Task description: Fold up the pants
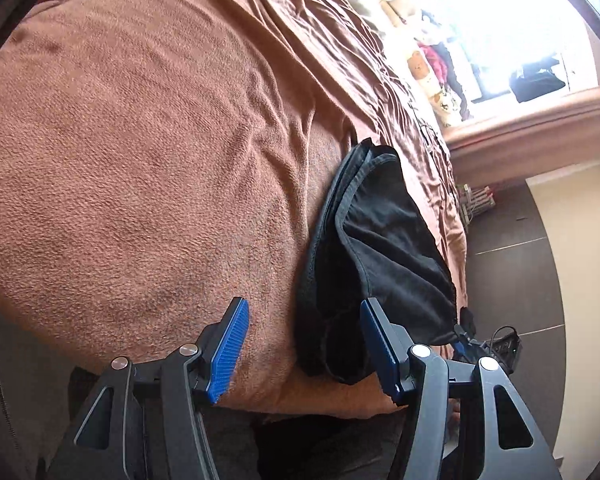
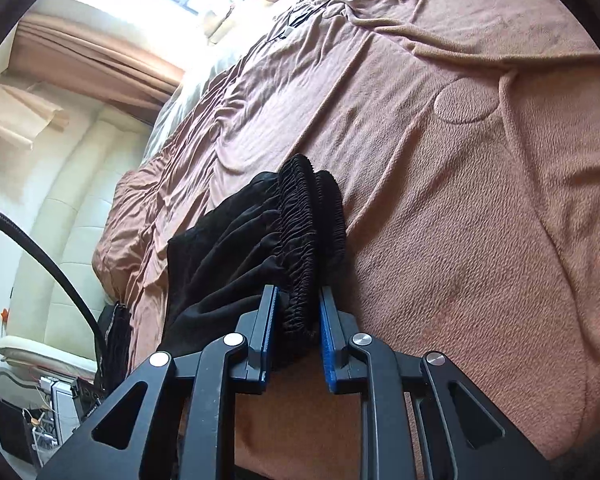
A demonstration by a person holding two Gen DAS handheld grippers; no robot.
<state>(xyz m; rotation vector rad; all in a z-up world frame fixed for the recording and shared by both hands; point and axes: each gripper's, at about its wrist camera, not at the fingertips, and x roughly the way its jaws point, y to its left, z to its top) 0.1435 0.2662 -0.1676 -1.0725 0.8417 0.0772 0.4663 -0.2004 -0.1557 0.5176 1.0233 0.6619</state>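
The right gripper (image 2: pixel 298 320) has its fingers clamped on the black pants' (image 2: pixel 236 256) gathered waistband, the left gripper (image 1: pixel 304 340) holds its fingers apart over the pants' other end near the bed's (image 1: pixel 140 180) edge, brown blanket open beyond.

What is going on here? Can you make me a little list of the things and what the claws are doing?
surface: brown fleece blanket on a bed
garment: black pants, bunched in a heap on the blanket
waistband: elastic waistband, gathered, pinched by one claw
left claw: left claw, open, pads apart, holding nothing, beside the pants
right claw: right claw, shut on the waistband
background: bright window beyond the bed
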